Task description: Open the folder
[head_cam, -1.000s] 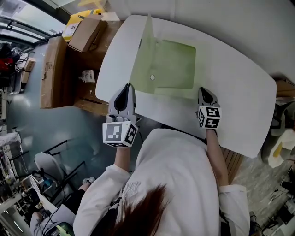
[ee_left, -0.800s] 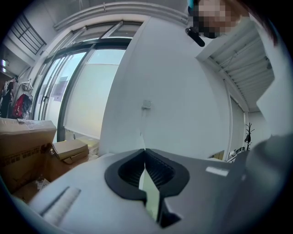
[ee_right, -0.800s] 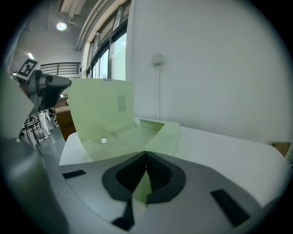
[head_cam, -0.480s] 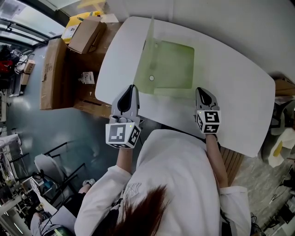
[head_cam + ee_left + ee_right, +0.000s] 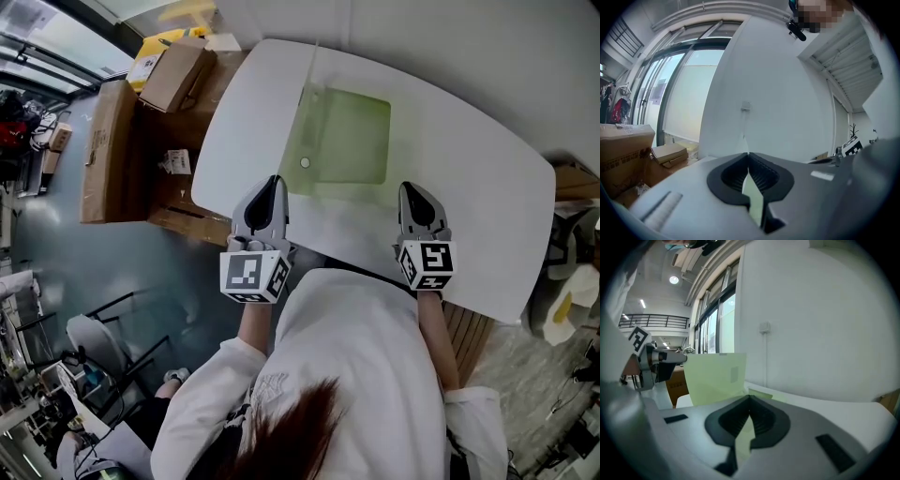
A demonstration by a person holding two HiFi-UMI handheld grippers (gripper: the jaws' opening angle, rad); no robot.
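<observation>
A translucent green folder lies on the white table (image 5: pixel 469 178), its base sheet (image 5: pixel 347 136) flat, with a round snap (image 5: pixel 305 162) near its left side. Its cover (image 5: pixel 302 108) stands almost upright along the left edge and shows as a tall green sheet (image 5: pixel 717 378) in the right gripper view. My left gripper (image 5: pixel 273 180) is shut on the cover's near corner; a green strip sits between its jaws (image 5: pixel 748 155). My right gripper (image 5: pixel 412 187) is shut, above the table just right of the folder's near right corner. Green shows in its slot (image 5: pixel 749 398).
Cardboard boxes (image 5: pixel 178 66) and a long carton (image 5: pixel 108 145) stand on a low wooden stand left of the table. The table's near edge runs just under both grippers. A wall with a socket rises beyond the far edge.
The right gripper has risen off the table. The cover now stands more upright and looks narrower from above. The left gripper has barely shifted.
</observation>
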